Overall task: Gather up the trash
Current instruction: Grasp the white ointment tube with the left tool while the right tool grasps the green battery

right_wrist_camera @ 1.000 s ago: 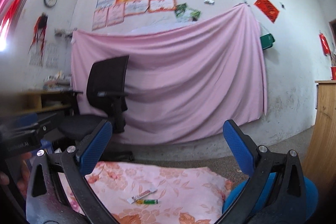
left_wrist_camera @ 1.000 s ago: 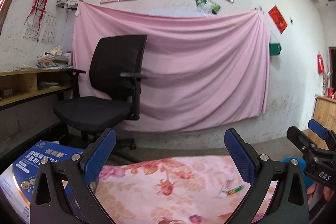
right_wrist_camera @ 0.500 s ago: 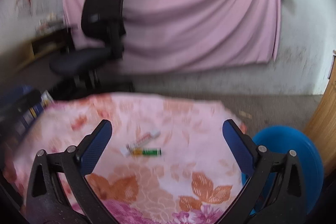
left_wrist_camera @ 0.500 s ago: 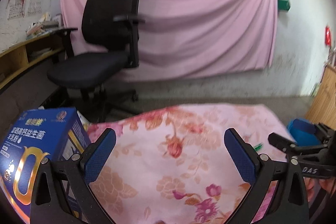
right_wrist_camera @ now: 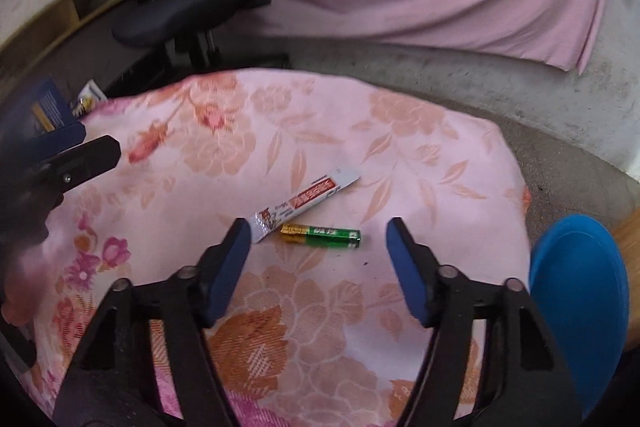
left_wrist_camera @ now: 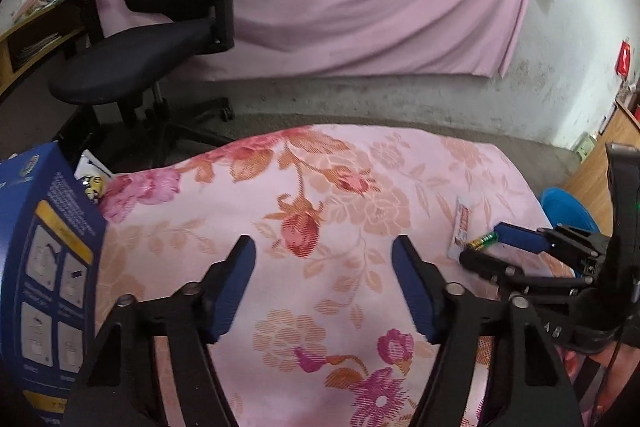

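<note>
Right wrist: battery (right_wrist_camera: 320, 235) beside wrapper (right_wrist_camera: 306, 201)

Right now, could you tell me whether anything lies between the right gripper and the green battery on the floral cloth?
Nothing visible does. The right gripper hovers with its jaws open, having just been closing, nothing between them. The green battery lies on bare floral cloth just ahead. The sachet wrapper lies beside the battery's far side, not across the approach.

Black tool (right_wrist_camera: 316, 251) frames, blue pads (right_wrist_camera: 406, 275), silver screws
</note>
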